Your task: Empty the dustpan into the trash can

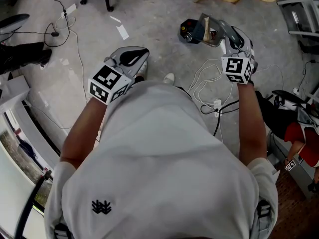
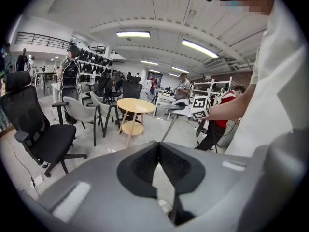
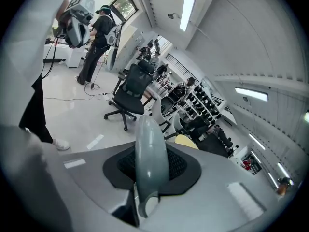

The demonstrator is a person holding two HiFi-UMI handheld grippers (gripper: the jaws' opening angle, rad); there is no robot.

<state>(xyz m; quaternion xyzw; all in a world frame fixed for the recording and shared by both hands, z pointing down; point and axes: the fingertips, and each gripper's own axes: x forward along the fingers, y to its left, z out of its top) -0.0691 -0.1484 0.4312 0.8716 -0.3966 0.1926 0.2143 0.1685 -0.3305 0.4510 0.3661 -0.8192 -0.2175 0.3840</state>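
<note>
My left gripper (image 1: 127, 59) hangs well short of the trash can (image 1: 189, 32), fingers pressed together on nothing. My right gripper (image 1: 235, 40) pinches the dustpan handle (image 3: 150, 149), holding the dustpan (image 1: 212, 30) just beside the trash can. Its opening looks small. An off-centre tip could spill dirt onto the floor (image 1: 149, 14) or topple it.

The right gripper (image 1: 230, 38) holds the dustpan (image 1: 210, 30) tilted beside the trash can (image 1: 187, 33) on the floor (image 1: 154, 11).

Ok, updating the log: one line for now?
right claw shut on dustpan | dustpan by trash can | left claw shut, empty
</note>
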